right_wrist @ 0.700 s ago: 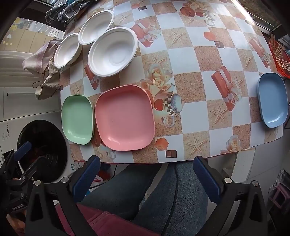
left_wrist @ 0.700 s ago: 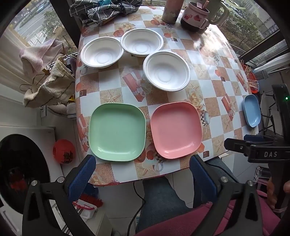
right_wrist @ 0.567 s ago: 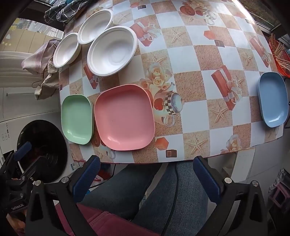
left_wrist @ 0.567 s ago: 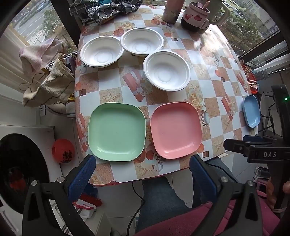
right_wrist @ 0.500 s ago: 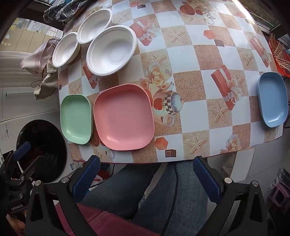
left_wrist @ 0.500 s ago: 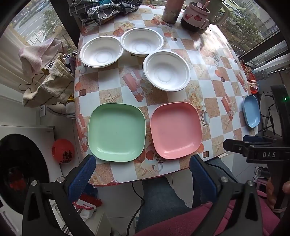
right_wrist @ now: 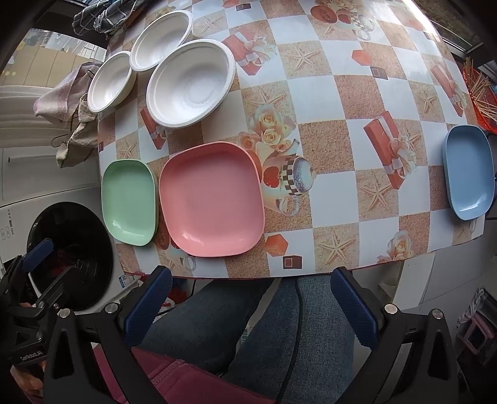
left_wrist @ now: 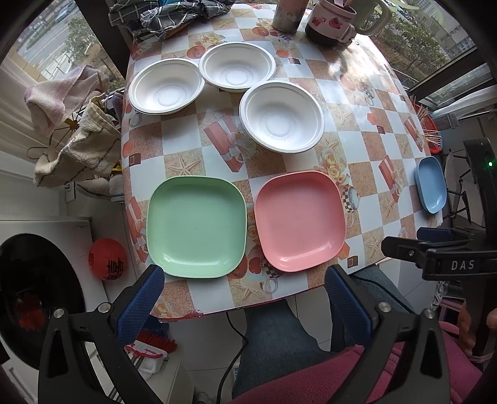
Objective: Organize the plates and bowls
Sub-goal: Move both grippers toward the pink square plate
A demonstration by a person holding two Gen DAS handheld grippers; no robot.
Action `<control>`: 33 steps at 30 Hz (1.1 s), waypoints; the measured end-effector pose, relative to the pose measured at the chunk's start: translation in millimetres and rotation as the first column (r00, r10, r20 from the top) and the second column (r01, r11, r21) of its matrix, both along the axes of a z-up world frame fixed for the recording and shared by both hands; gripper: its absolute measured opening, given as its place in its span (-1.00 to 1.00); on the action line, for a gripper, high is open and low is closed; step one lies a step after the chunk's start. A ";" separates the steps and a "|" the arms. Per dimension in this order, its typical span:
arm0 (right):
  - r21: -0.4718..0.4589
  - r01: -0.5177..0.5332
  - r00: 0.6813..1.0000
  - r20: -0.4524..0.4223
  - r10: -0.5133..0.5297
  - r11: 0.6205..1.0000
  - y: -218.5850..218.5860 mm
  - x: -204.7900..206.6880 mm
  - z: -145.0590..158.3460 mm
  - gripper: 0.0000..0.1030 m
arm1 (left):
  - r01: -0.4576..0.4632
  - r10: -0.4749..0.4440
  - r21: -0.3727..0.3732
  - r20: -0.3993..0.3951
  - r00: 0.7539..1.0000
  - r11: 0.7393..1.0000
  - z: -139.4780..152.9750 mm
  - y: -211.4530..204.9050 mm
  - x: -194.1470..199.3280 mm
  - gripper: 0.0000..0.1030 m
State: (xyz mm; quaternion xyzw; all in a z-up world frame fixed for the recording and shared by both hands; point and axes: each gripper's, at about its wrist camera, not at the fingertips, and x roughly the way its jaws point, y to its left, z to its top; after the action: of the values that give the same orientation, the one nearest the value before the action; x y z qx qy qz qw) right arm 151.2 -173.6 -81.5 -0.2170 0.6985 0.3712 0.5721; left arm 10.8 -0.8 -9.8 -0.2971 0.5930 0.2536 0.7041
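A green plate [left_wrist: 196, 226] and a pink plate [left_wrist: 299, 220] lie side by side at the table's near edge. A blue plate [left_wrist: 431, 184] lies at the right edge. Three white bowls [left_wrist: 166, 86] [left_wrist: 237, 66] [left_wrist: 281, 116] sit behind the plates. My left gripper [left_wrist: 243, 295] is open and empty, held off the table's near edge above the person's lap. My right gripper [right_wrist: 248, 303] is open and empty, below the near edge in front of the pink plate [right_wrist: 212, 199]. The right wrist view also shows the green plate [right_wrist: 129, 202], the blue plate [right_wrist: 469, 175] and the bowls [right_wrist: 190, 83].
A mug [left_wrist: 330, 23], a cup [left_wrist: 290, 14] and a checked cloth [left_wrist: 174, 14] stand at the table's far end. A red basket of sticks [right_wrist: 480, 90] sits beyond the right edge. A washing machine [right_wrist: 70, 248] and hanging towels [left_wrist: 65, 124] are to the left.
Both grippers have drifted very slightly; the plates and bowls have not moved. Both grippers stay open.
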 end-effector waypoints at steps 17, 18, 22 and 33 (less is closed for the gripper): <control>0.047 0.094 0.995 0.037 -0.096 0.994 -84.7 27.0 17.5 1.00 | 0.283 -0.280 -0.041 -0.328 0.902 0.958 -41.7 -50.1 89.6 1.00; 0.053 0.118 0.992 0.039 -0.120 0.992 -95.2 29.5 18.8 1.00 | 0.303 -0.299 -0.043 -0.345 0.890 0.952 -43.2 -55.3 97.3 1.00; 0.072 0.205 0.978 0.029 -0.207 0.976 -133.6 36.4 20.2 1.00 | 0.441 -0.410 -0.014 -0.397 0.821 0.897 -47.1 -81.7 126.3 1.00; 0.046 0.366 0.930 0.023 -0.367 0.929 -178.7 40.2 15.6 1.00 | 0.581 -0.552 -0.049 -0.386 0.739 0.813 -51.2 -124.8 154.3 1.00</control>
State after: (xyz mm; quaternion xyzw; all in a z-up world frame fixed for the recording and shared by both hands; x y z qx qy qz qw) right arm 191.4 -352.3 -65.9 -0.0768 0.7099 0.2687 0.6465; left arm 165.1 -125.5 -61.0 -0.0211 0.7707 0.1024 0.6286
